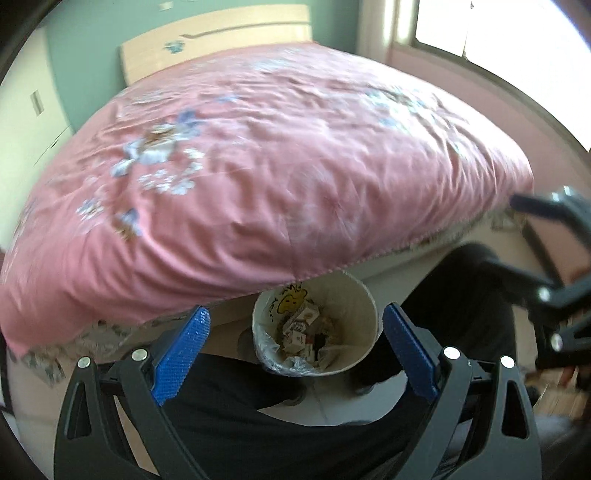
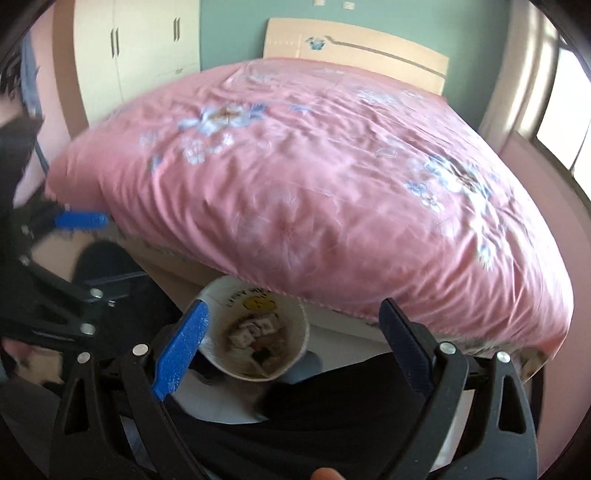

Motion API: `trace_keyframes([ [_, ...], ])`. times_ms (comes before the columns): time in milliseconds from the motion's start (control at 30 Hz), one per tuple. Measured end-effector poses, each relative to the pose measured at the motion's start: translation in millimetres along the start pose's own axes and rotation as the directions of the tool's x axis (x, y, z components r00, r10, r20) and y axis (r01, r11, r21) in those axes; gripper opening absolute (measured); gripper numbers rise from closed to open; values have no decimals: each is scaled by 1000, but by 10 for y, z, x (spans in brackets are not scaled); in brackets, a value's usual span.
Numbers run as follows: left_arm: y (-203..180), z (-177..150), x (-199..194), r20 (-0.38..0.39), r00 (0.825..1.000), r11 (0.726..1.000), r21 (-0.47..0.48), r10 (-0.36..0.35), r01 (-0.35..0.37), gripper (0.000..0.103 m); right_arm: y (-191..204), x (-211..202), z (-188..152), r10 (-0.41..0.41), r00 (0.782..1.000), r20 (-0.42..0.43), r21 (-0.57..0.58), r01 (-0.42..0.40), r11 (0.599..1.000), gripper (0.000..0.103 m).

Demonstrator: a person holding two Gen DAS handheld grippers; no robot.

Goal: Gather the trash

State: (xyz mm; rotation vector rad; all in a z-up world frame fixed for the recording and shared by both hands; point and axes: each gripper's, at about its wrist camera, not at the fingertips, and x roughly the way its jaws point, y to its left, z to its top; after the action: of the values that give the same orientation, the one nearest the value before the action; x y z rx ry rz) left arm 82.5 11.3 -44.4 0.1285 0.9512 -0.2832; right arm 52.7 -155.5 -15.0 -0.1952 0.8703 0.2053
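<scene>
Across most of both views, behind the trash bin, spreads a bed under a pink quilt (image 1: 280, 177) printed with pale blue flowers, its light wooden headboard (image 2: 354, 55) at the far end against a green wall. Beyond the bed from the bin, a cream wardrobe (image 2: 136, 55) stands at the left in the right wrist view, and a bright window (image 1: 495, 33) shows at the right in the left wrist view.

The trash bin (image 1: 356, 299) stands on the pale floor at the foot of the bed, its far rim tucked just under the quilt's overhanging edge. It is a round cream bin with a yellow cartoon face on its inner wall and a clear plastic liner (image 1: 267, 341) crumpled along its near side. Inside lie small printed cartons (image 1: 301, 323), scraps of paper and some dark bits.

A person's dark trousers (image 1: 236, 424) fill the near side of the bin.

The left gripper (image 1: 295, 345) hangs above the bin, blue pads spread wide with nothing between them. The right gripper (image 2: 295, 339) is likewise spread wide and empty above the bin.
</scene>
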Motion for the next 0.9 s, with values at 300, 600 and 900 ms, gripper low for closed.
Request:
trace_keyframes([
  [300,31,-172,-414,115,980,972,-188,162,-139,97,108,-378,-179,-111,991,75,176,96,980,91],
  [600,-105,-332,-700,177,942,935,-268,285,-233,98,81,-571,-304,-161,981,109,285,124,950,91],
  [900,-140,-399,-848,180,936,924,-295,304,-244,98,74,-662,-386,-137,984,113,321,94,942,91],
])
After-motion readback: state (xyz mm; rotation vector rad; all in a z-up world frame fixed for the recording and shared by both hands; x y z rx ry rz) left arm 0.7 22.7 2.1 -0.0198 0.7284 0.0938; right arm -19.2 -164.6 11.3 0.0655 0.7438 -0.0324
